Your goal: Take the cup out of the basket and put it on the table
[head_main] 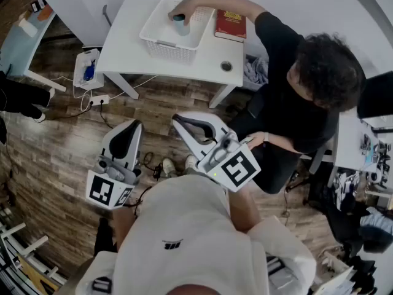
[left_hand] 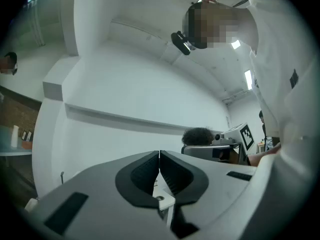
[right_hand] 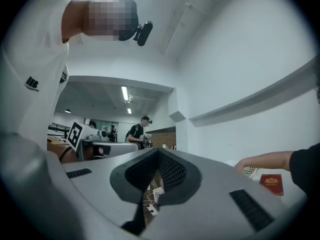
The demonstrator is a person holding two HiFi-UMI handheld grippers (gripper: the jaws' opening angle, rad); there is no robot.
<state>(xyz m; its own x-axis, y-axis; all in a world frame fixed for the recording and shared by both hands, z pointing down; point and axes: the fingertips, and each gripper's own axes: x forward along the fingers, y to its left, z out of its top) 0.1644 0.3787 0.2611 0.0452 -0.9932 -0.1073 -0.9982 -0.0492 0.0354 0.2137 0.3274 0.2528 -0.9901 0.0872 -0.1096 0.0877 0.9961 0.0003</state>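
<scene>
Merely illegible gold print, red book beside basket.

We saw bright, even light from ceiling tubes, which washed the walls pale. A soft shadow lay under the white table. All views bowed strongly, with dark vignetted corners and slightly soft edges.

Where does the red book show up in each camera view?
Head view: red book top centre, on the table, right of the basket.
Left gripper view: not in it.
Right gripper view: lower right edge.
Shared landmark: a person's bare forearm beside the book in both.
</scene>
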